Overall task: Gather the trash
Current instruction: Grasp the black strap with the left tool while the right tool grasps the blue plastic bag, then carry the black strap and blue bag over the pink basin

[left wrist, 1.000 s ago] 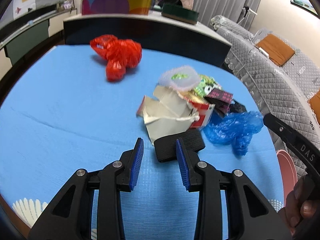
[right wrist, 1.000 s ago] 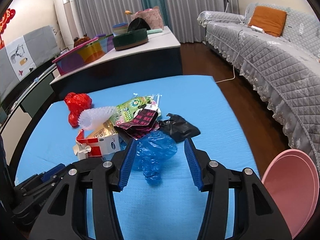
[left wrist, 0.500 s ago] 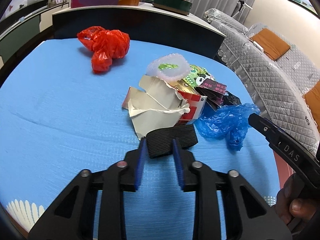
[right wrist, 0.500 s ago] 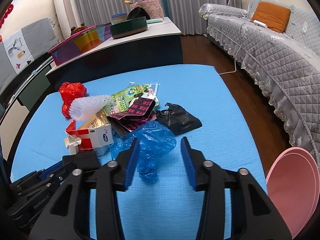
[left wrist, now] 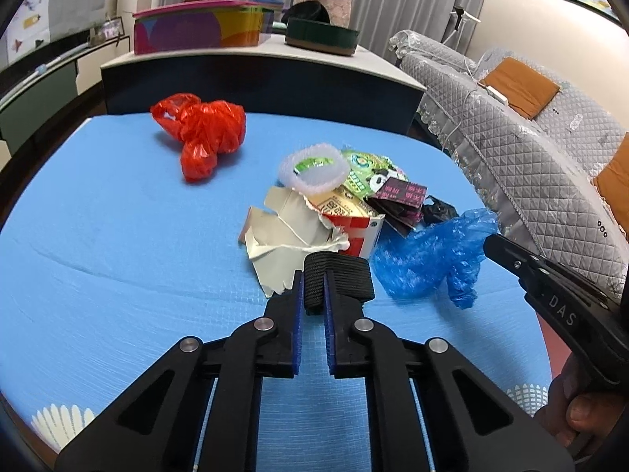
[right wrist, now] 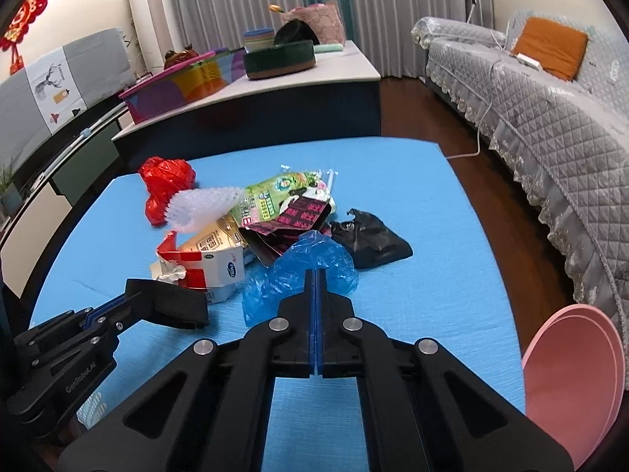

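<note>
On the blue tablecloth [left wrist: 118, 244] lies a heap of trash: a torn carton [left wrist: 314, 228], a white foam net [left wrist: 314, 167], snack wrappers [left wrist: 373, 177] and a black bag [right wrist: 369, 244]. A red plastic bag [left wrist: 204, 133] sits apart at the back left. My left gripper [left wrist: 313, 279] is closing, its pads pressing on the end of a black ribbed band [left wrist: 342, 271] in front of the carton. My right gripper [right wrist: 316, 273] is shut, its tips pinching the crumpled blue plastic bag [right wrist: 298, 271]; it enters the left wrist view as the right gripper [left wrist: 489, 240] from the right.
A pink basin [right wrist: 574, 377] stands off the table's right front corner. A quilted grey sofa [right wrist: 550, 98] runs along the right. Behind the table is a low dark cabinet [left wrist: 255, 78] with boxes on top. A hand [left wrist: 578, 413] holds the right gripper.
Both grippers' jaws have drawn together: the left onto the black band, the right onto the blue bag. Neither hand has shifted much.
</note>
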A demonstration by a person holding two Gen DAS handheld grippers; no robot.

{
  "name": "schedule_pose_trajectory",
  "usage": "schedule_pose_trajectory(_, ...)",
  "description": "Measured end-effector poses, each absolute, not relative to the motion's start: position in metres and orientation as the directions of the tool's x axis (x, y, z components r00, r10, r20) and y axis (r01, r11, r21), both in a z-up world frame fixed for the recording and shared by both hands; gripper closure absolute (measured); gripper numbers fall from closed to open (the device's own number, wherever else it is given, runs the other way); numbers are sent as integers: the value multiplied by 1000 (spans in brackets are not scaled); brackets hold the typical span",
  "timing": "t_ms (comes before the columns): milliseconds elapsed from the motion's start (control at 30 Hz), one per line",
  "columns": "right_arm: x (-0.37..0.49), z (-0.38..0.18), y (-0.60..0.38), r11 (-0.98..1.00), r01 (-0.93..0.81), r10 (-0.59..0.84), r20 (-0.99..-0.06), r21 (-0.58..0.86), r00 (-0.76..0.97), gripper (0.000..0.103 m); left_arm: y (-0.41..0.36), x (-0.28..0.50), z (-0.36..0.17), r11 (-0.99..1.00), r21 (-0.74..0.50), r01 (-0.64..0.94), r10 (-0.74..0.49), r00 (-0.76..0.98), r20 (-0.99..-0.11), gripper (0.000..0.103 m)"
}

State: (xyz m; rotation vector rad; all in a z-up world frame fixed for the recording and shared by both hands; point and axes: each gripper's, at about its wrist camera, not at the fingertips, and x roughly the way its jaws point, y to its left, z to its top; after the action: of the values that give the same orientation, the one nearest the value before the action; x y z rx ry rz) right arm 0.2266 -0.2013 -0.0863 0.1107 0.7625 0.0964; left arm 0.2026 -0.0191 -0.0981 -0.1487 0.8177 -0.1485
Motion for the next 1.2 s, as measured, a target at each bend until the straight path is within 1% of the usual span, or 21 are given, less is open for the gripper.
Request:
schedule_pose_trajectory(600, 190, -53, -230, 994, -6, 73, -614, 110, 786, 103, -41, 184, -68, 980, -145, 139, -200, 743, -638, 95)
schedule_pose_trajectory(1200, 153, -34, -273, 992, 79, -8, -569, 99, 822, 103, -89, 169, -55, 972, -104, 210, -229, 759, -609, 95)
